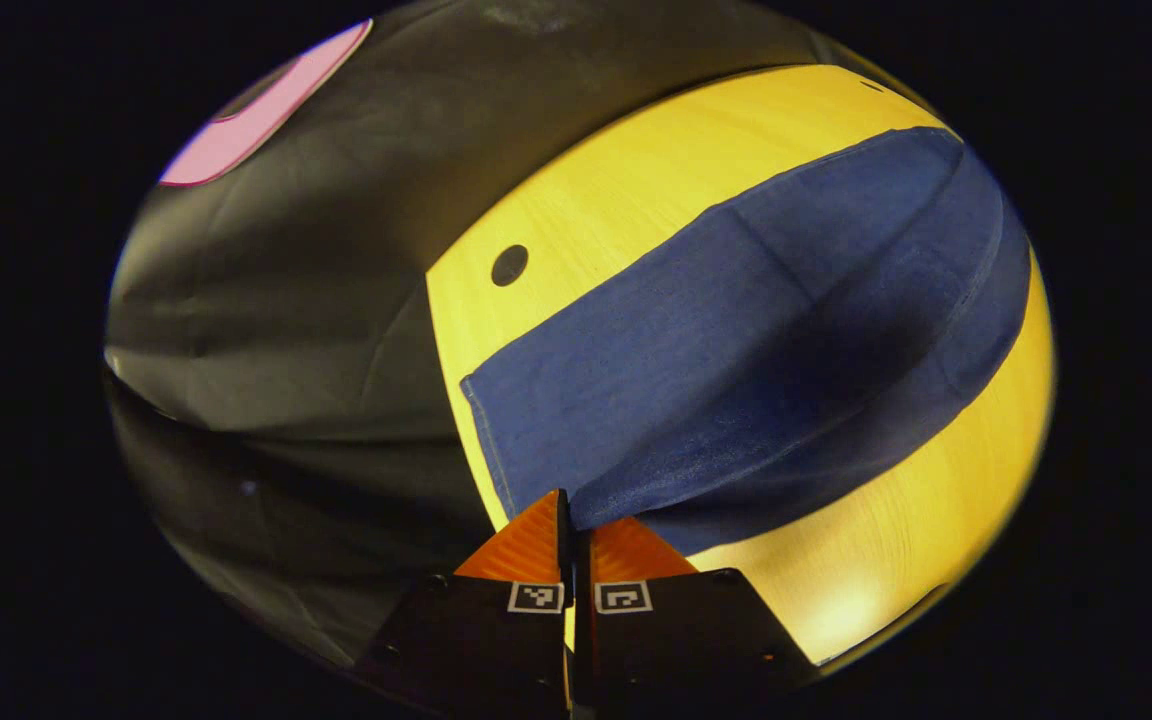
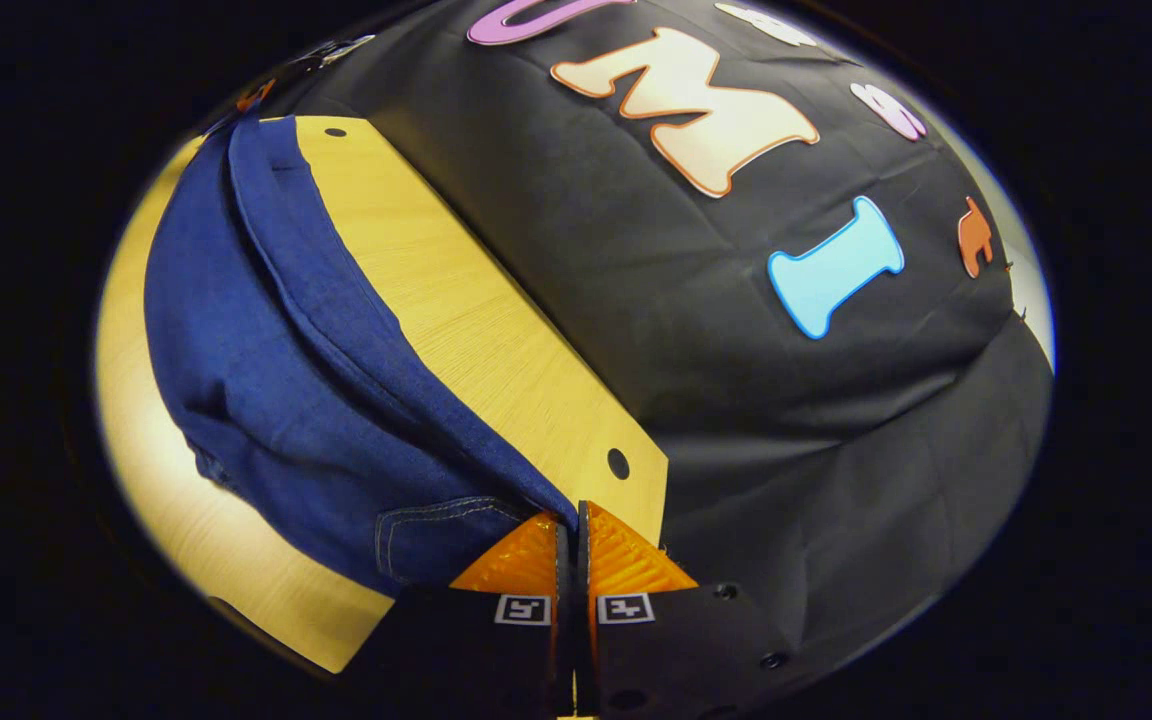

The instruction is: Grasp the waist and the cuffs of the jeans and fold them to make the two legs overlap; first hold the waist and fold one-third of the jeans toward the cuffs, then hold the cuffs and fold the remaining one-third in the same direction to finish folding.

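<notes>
The jeans (image 1: pixel 736 350) lie lengthwise across the wooden bench (image 1: pixel 636 160), reaching its end edges. The left hand-held gripper (image 1: pixel 573 520) pinches a cuff corner; the right hand-held gripper (image 2: pixel 568 525) is clamped on the waist by the pocket (image 2: pixel 436 535).

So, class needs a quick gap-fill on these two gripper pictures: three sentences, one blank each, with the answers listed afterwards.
1. The jeans are ____ in colour.
2. They lie on a yellow wooden ____.
3. The fingers of the left gripper and the right gripper are ____, pinching an edge of the denim.

Missing words: blue; table; closed
</notes>
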`<action>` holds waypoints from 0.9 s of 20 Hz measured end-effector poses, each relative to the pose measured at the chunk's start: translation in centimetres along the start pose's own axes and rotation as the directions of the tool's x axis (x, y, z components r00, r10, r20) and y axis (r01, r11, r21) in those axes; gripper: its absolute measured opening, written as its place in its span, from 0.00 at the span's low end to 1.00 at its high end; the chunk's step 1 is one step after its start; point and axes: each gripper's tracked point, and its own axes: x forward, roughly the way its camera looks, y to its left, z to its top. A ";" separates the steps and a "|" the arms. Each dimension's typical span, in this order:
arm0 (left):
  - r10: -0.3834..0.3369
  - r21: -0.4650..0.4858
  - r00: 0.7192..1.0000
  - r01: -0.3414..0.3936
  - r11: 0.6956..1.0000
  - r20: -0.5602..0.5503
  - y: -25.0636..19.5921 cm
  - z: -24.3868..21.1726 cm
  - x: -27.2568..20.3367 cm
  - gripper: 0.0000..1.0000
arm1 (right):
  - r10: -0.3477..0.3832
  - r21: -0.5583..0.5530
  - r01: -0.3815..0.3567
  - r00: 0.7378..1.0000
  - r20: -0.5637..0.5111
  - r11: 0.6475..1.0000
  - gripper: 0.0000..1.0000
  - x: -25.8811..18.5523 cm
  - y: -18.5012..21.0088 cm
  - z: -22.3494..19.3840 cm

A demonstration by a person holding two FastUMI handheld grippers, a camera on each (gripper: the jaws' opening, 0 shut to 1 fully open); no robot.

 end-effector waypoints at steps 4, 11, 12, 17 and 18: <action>-0.050 -0.037 0.999 0.050 0.998 -0.011 0.8 1.7 4.9 0.00 | 0.059 0.056 -0.055 0.996 -0.068 0.997 0.04 4.2 1.5 0.5; 0.218 -0.258 0.953 -0.162 0.953 0.208 6.2 6.1 5.2 1.00 | -0.182 0.100 0.190 0.979 -0.087 0.977 1.00 5.0 -2.7 -0.3; 0.222 -0.287 0.950 -0.155 0.945 0.219 6.5 6.8 5.3 0.94 | -0.209 0.133 0.220 0.973 -0.094 0.966 1.00 4.4 -3.6 -0.9; 0.267 -0.456 0.912 -0.104 0.884 0.310 8.3 7.6 2.7 0.94 | -0.166 0.445 0.244 0.964 -0.207 0.862 1.00 2.2 -5.3 -7.2; 0.266 -0.483 0.905 -0.079 0.872 0.331 8.5 7.8 2.0 0.94 | -0.142 0.513 0.247 0.961 -0.236 0.822 0.99 1.8 -5.2 -8.9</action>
